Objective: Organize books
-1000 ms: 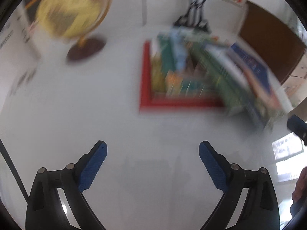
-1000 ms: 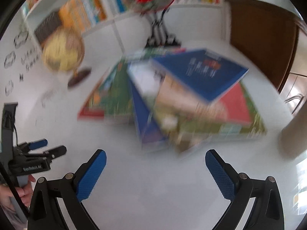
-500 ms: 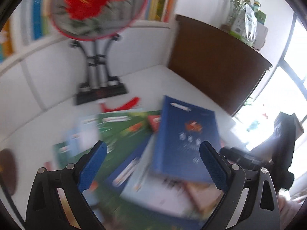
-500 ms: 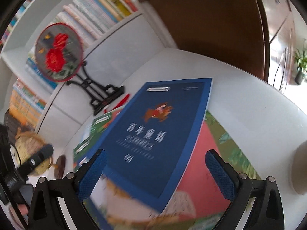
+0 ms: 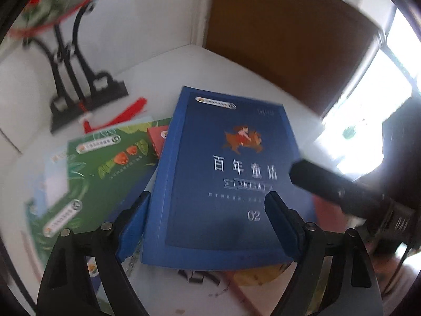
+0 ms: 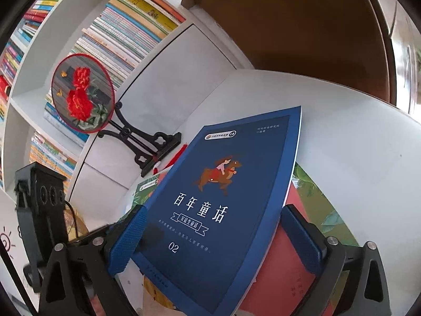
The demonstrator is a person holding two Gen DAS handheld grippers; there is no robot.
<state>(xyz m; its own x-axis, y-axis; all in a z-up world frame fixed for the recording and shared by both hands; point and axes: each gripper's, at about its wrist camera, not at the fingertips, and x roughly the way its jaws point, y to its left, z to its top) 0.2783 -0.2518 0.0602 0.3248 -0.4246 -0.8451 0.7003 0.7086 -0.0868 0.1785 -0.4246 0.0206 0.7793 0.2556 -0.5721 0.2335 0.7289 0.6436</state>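
We see the blue book (image 5: pixel 226 173) on top of a loose pile on the white table (image 6: pixel 355 137), overlapping a green book (image 5: pixel 105 163) and a red book (image 6: pixel 284 271). Left gripper (image 5: pixel 208 223) straddles the blue book's near end, jaws closing — pads not pressing yet. Right gripper (image 6: pixel 213 239) also straddles it, jaws apart, no clamp. Round fan on a stand (image 6: pixel 81 94) near the bookshelf (image 6: pixel 126 36).

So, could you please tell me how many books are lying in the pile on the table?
At least 4. The blue book lies on top, the green book at its left, a red book beneath it, and a yellow-covered one peeks out underneath. More may be hidden.
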